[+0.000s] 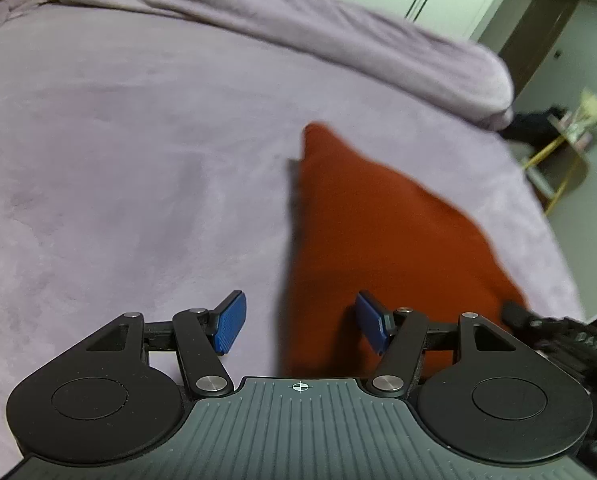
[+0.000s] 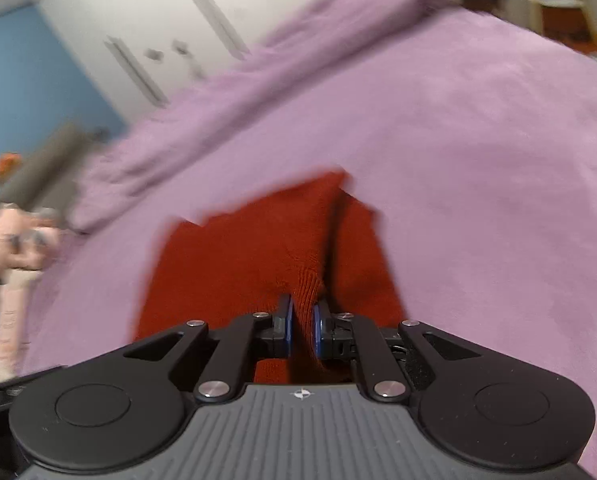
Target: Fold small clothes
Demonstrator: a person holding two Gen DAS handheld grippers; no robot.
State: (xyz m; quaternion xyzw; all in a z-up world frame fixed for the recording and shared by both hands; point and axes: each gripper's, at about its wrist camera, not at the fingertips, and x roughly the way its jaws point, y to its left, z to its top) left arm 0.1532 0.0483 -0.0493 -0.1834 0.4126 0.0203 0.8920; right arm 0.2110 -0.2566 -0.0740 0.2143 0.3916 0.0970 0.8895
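Observation:
A rust-red knitted garment (image 1: 382, 232) lies on the purple bed cover (image 1: 138, 160). In the left wrist view my left gripper (image 1: 298, 326) stands open above the cloth's left edge, its blue pads (image 1: 230, 324) apart with nothing pinched between them. The other gripper's black frame (image 1: 558, 340) shows at the right edge of that view. In the right wrist view the red garment (image 2: 258, 248) is bunched into a raised ridge, and my right gripper (image 2: 302, 330) is shut on that fold of knit cloth, which runs up from between its pads.
A rumpled purple blanket (image 1: 298, 28) lies along the far side of the bed. White wardrobe doors (image 2: 158, 32) stand behind. A pink soft toy (image 2: 14, 248) is at the left in the right wrist view. A yellow-framed stand (image 1: 558, 168) sits past the bed's edge.

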